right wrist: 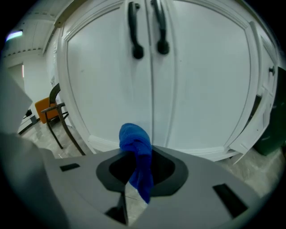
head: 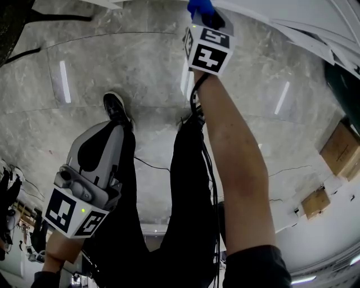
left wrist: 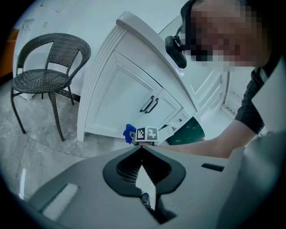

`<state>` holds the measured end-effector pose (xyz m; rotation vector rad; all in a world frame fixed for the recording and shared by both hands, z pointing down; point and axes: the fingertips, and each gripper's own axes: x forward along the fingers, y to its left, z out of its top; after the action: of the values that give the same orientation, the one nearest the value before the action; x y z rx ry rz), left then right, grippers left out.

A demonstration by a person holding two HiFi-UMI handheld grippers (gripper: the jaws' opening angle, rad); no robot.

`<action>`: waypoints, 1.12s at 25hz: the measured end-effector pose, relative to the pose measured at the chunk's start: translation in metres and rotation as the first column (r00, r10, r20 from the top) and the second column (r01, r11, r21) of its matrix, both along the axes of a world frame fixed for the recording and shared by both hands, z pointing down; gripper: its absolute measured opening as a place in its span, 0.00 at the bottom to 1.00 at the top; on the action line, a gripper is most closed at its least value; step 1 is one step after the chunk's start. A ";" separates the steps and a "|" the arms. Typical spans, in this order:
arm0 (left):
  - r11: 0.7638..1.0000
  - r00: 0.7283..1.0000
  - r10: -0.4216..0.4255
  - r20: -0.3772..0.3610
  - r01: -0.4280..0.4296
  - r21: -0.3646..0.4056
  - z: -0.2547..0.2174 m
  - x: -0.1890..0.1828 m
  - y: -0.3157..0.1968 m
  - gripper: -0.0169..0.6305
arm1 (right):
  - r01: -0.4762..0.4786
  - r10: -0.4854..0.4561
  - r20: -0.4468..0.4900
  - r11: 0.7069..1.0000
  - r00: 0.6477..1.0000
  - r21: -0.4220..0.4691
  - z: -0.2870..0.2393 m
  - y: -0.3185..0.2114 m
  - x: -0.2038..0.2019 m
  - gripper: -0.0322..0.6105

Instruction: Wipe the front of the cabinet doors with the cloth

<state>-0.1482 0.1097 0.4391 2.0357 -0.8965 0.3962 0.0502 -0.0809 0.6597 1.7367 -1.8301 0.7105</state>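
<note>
Head view: your right gripper pointed forward with the blue cloth. Left gripper view: your left gripper had jaws pressed together, empty. Right gripper view: jaws pinched the cloth near the cabinet doors.

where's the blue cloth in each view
Head view: top centre, blue cloth just above the right gripper's marker cube.
Left gripper view: small, mid-frame, left of that cube.
Right gripper view: low centre, clamped in the jaws.
Shared landmark: the black door handles, in both gripper views.
</note>
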 end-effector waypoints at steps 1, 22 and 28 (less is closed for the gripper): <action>1.000 1.000 -0.004 0.000 0.004 0.000 0.002 -0.006 -0.002 0.03 | 0.018 -0.018 0.008 1.000 1.000 -0.003 0.005 0.001 -0.013 0.16; 0.994 0.989 -0.110 0.098 0.112 -0.016 0.033 -0.150 0.003 0.03 | 0.190 -0.192 0.147 0.981 0.970 0.033 0.065 -0.060 -0.237 0.16; 0.999 0.997 -0.034 0.074 0.035 -0.011 0.021 -0.094 0.003 0.03 | 0.068 -0.071 0.130 0.997 0.989 0.027 0.057 -0.056 -0.141 0.16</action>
<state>-0.2420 0.1128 0.4603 2.0026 -0.9703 0.4599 -0.0908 -0.1367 0.7171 1.6669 -1.9834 0.7957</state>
